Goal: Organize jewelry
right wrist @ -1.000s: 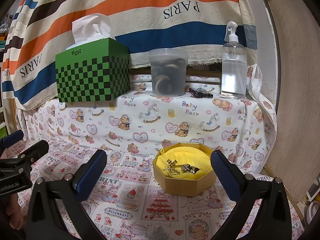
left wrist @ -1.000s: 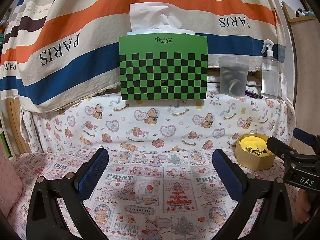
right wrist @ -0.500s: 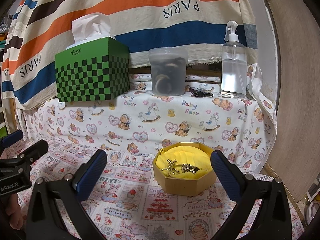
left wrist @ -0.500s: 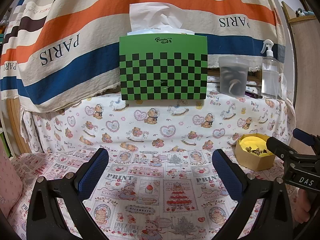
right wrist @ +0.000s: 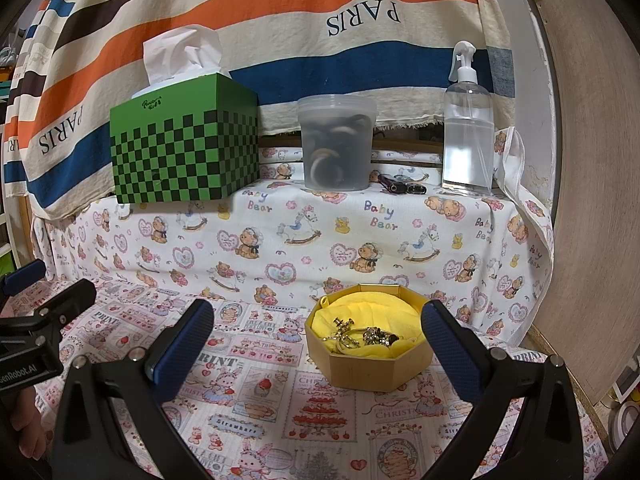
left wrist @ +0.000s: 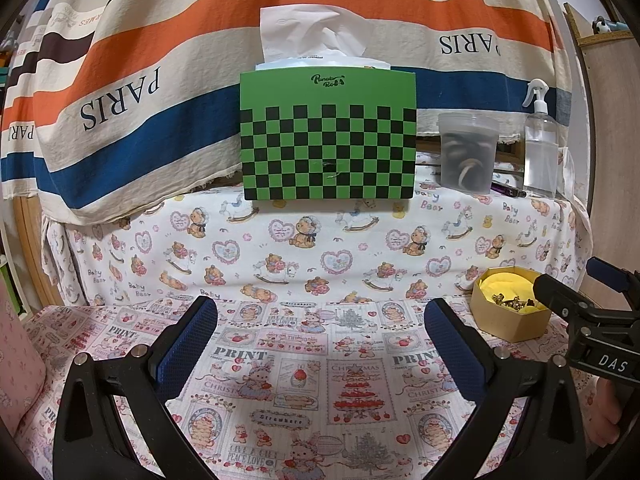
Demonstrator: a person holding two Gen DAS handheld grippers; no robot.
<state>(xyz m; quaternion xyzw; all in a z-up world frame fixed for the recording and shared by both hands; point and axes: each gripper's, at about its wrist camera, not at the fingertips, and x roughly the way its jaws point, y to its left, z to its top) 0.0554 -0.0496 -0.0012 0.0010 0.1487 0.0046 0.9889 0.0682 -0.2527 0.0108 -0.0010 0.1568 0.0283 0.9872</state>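
Observation:
An octagonal tan box (right wrist: 376, 372) lined with yellow cloth sits on the patterned tablecloth; gold jewelry (right wrist: 366, 336) lies in a small heap inside it. My right gripper (right wrist: 318, 320) is open, its blue pads either side of the box's near-left rim, a little in front of it. In the left wrist view the same box (left wrist: 508, 324) is at the far right, partly hidden by the right gripper's black body (left wrist: 592, 328). My left gripper (left wrist: 320, 316) is open over bare tablecloth, holding nothing.
On a raised ledge behind stand a green checkered tissue box (right wrist: 184, 148), a translucent lidded tub (right wrist: 336, 144) with rings inside, a clear spray bottle (right wrist: 468, 132) and a small dark object (right wrist: 400, 188). A striped cloth hangs behind; a wooden panel (right wrist: 592, 200) borders the right.

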